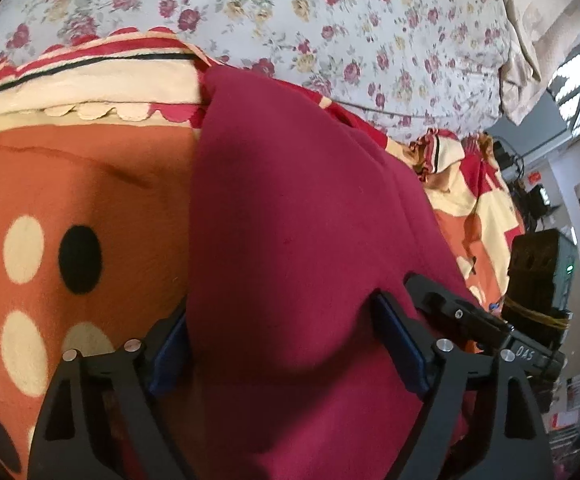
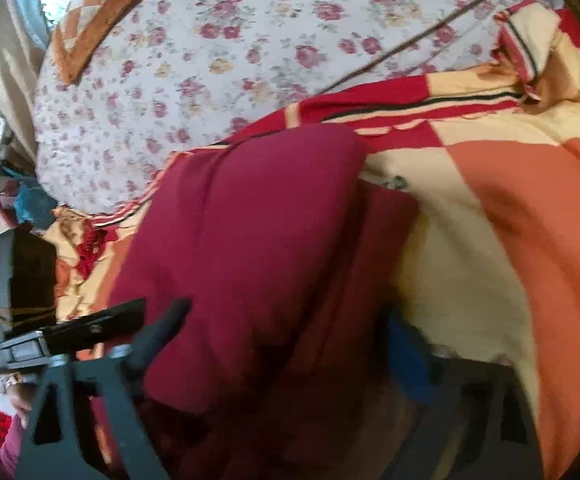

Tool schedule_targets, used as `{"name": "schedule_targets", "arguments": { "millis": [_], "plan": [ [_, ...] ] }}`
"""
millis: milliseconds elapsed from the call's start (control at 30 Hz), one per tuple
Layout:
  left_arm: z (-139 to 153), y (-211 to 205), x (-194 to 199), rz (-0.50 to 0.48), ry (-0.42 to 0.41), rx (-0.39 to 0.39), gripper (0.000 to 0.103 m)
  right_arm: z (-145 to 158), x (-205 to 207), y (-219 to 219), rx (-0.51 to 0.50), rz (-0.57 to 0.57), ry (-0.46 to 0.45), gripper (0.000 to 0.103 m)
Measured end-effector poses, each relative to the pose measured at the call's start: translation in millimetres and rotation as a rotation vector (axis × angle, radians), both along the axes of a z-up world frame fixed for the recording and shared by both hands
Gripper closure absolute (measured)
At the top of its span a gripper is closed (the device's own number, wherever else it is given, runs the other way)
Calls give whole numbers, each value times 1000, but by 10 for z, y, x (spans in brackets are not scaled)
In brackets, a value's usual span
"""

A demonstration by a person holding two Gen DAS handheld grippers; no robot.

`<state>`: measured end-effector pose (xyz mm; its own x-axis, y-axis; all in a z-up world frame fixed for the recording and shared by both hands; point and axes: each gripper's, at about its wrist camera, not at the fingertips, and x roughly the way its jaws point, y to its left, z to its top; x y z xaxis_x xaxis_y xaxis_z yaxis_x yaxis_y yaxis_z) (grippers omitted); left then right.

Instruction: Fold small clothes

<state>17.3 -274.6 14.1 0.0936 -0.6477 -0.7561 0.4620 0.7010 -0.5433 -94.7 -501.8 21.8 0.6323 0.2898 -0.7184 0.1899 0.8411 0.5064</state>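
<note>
A dark red garment (image 1: 290, 220) lies bunched on an orange, cream and red blanket (image 1: 70, 184). My left gripper (image 1: 286, 332) has its fingers wide apart, and the red cloth runs between the blue pads (image 1: 402, 344). In the right wrist view the same garment (image 2: 258, 240) drapes between my right gripper's (image 2: 290, 328) spread fingers; this view is blurred. The other gripper's black tip shows at the right of the left view (image 1: 470, 316) and at the left of the right view (image 2: 90, 324).
A white floral bedsheet (image 1: 330, 20) covers the bed beyond the blanket; it also shows in the right wrist view (image 2: 250, 40). A dark box (image 1: 538, 272) stands at the bed's right side. A patchwork pillow (image 2: 98, 12) lies at the far left.
</note>
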Motion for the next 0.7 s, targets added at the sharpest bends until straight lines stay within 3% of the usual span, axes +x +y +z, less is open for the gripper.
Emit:
{"name": "schedule_targets", "arguments": {
  "millis": [167, 267, 467, 700],
  "plan": [
    [96, 77, -114, 36, -77, -1, 63, 71, -5, 67, -34, 20, -21, 37],
    [182, 166, -166, 51, -84, -26, 75, 149, -52, 98, -29, 29, -45, 45],
    [473, 446, -485, 58, -109, -29, 77, 363, -250, 364, 12, 113, -55, 50],
    [729, 1188, -1092, 143, -128, -5, 77, 448, -519, 966, 49, 263, -53, 50]
  ]
}}
